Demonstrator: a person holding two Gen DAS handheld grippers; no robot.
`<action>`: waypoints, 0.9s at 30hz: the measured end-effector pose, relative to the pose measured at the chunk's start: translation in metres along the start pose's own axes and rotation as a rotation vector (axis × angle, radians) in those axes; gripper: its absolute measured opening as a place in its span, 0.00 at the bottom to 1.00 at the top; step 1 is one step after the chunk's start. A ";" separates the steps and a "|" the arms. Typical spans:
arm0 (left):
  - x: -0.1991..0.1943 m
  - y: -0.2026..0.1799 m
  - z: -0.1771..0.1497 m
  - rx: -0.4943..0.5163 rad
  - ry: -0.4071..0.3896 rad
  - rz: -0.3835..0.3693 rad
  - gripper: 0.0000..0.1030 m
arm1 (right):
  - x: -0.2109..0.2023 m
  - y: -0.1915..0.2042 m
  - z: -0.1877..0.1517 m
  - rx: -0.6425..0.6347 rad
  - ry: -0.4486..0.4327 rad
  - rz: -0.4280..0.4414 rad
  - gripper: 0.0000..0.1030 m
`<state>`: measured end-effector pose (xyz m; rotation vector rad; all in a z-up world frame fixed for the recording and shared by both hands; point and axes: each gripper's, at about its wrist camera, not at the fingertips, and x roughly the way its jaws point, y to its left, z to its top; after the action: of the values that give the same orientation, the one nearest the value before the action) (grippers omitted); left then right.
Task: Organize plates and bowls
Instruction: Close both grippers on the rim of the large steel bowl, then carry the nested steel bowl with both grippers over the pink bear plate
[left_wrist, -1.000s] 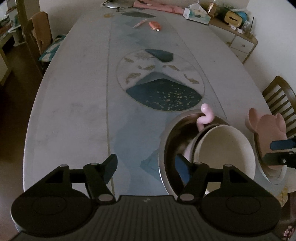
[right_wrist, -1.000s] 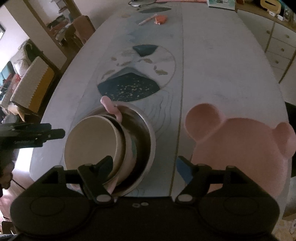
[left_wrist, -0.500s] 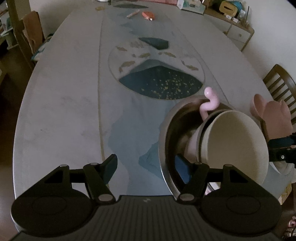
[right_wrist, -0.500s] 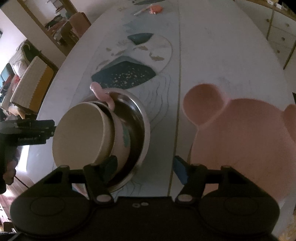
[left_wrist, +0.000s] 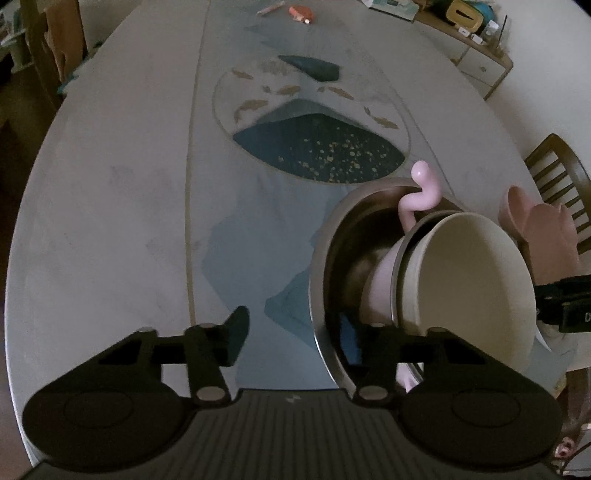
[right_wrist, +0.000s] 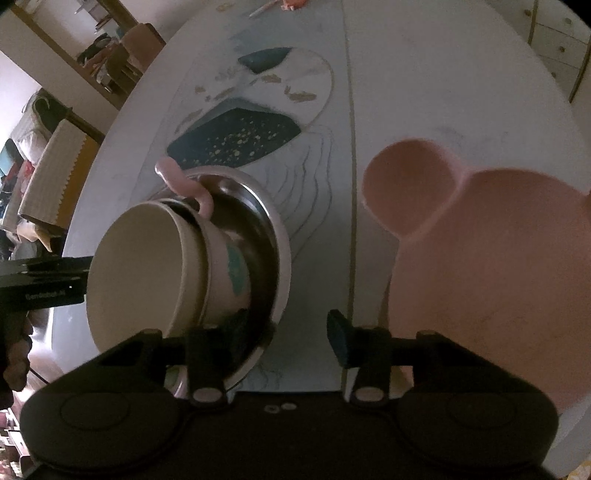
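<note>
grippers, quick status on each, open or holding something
Left tool: open, its right finger inside the steel bowl, gripping nothing.
Right tool: open, its left finger at the steel bowl's rim, gripping nothing.

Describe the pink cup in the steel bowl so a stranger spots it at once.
Start at the big steel bowl on the near end of the table. Inside it, tipped sideways, sits the pink cup holding a cream bowl. Only the cup has a curly pink handle.
</note>
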<state>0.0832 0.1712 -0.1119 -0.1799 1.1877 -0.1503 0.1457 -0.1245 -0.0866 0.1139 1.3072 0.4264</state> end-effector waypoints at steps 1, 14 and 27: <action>0.001 0.000 0.000 -0.009 0.003 -0.008 0.42 | 0.001 0.001 0.000 -0.003 0.001 0.000 0.42; -0.001 -0.002 0.002 -0.051 0.022 -0.061 0.28 | 0.005 0.010 0.005 -0.008 0.011 -0.009 0.27; -0.004 -0.010 0.001 -0.061 0.020 -0.053 0.16 | 0.006 0.019 0.005 0.013 0.025 -0.054 0.13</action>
<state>0.0825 0.1626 -0.1056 -0.2638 1.2092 -0.1626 0.1474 -0.1043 -0.0849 0.0842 1.3348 0.3738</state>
